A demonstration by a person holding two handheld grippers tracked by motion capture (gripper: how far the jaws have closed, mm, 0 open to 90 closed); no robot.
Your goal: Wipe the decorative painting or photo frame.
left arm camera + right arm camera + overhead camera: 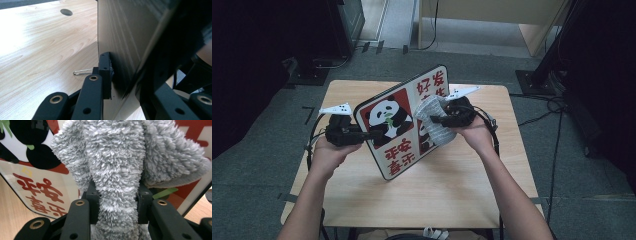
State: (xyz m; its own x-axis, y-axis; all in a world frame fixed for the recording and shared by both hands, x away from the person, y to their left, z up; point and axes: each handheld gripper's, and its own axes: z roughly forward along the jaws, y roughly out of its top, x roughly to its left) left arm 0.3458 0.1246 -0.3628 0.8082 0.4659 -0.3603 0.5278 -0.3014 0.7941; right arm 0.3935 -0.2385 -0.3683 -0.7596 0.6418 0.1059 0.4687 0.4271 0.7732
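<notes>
With the left gripper (368,134) clamping the panda board's (404,120) edge above the bench (447,185), the right gripper (435,119), pinching the grey cloth (434,122), may push it loose.

I see the board (404,120) standing tilted across the middle of the counter (442,190), walling my left tool (362,134) off from my right tool (437,119). The cloth (434,122) bulks against its face. Near counter lies bare for passing under my forearms; a thin wire clip (82,72) lies behind the board
</notes>
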